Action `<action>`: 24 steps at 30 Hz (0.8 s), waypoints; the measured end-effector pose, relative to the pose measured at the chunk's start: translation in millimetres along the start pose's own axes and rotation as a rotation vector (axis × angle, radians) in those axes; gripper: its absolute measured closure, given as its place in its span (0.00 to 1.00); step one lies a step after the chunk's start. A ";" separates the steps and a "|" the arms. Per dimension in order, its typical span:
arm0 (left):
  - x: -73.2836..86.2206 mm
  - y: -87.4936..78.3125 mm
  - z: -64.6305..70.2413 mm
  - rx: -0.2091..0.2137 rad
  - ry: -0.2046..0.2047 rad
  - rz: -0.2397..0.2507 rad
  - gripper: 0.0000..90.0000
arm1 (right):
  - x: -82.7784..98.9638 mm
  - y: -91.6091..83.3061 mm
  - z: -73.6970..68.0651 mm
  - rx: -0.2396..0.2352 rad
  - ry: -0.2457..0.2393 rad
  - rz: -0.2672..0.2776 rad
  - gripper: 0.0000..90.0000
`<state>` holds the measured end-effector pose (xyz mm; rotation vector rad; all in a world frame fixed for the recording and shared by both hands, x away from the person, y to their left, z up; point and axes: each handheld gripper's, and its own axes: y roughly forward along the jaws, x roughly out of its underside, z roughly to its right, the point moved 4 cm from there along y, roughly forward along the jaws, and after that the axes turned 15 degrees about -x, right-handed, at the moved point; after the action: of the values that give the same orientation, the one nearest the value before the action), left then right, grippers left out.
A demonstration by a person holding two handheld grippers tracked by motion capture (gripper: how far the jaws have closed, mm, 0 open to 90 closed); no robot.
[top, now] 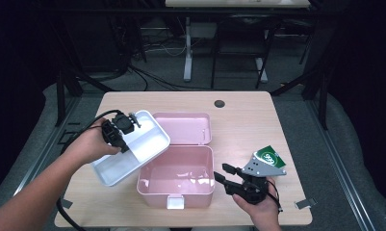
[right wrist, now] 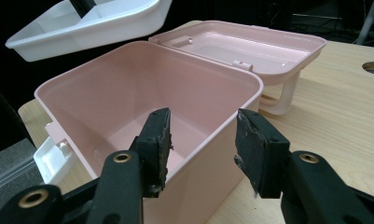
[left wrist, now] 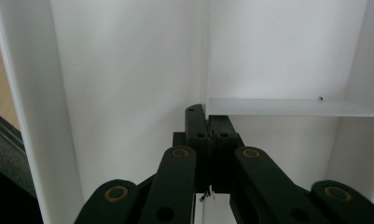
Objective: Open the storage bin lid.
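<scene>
My white tray [top: 133, 154] is hanging over the pink box's [top: 177, 185] left rim, leaving its right side lying open to my jaws

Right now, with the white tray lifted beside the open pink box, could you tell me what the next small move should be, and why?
Probably carry the white tray left and set it on the table: the left tool grips its divider, it hangs tilted over the pink box, and the right tool waits open.

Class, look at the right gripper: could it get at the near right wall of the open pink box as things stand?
Probably yes. The right gripper has its jaws open astride the wall of the pink box, with nothing between pads and wall. The white tray hangs off to the left.
</scene>
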<state>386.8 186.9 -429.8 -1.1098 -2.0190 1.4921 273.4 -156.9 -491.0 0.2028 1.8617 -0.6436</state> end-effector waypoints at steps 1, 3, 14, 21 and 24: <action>3.0 0.4 -2.5 0.001 -0.010 -0.004 0.99 | 0.6 0.3 0.7 0.001 0.000 -0.001 0.61; 9.2 1.4 -8.0 -0.001 -0.029 -0.008 0.99 | 1.5 1.2 1.3 0.002 0.007 -0.001 0.61; 46.2 10.2 -32.8 0.002 -0.115 -0.049 0.99 | 2.1 2.9 0.6 0.001 0.003 -0.005 0.61; 63.6 21.3 -41.9 0.005 -0.157 -0.079 0.99 | 3.1 3.3 1.1 0.003 0.008 -0.017 0.61; 67.3 25.7 -42.9 0.007 -0.163 -0.087 0.99 | 3.5 4.2 1.8 0.001 0.006 -0.010 0.61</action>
<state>385.5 268.9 -447.6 -0.9115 -2.1390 1.5897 275.4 -154.9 -496.1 0.1961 1.8693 -0.6511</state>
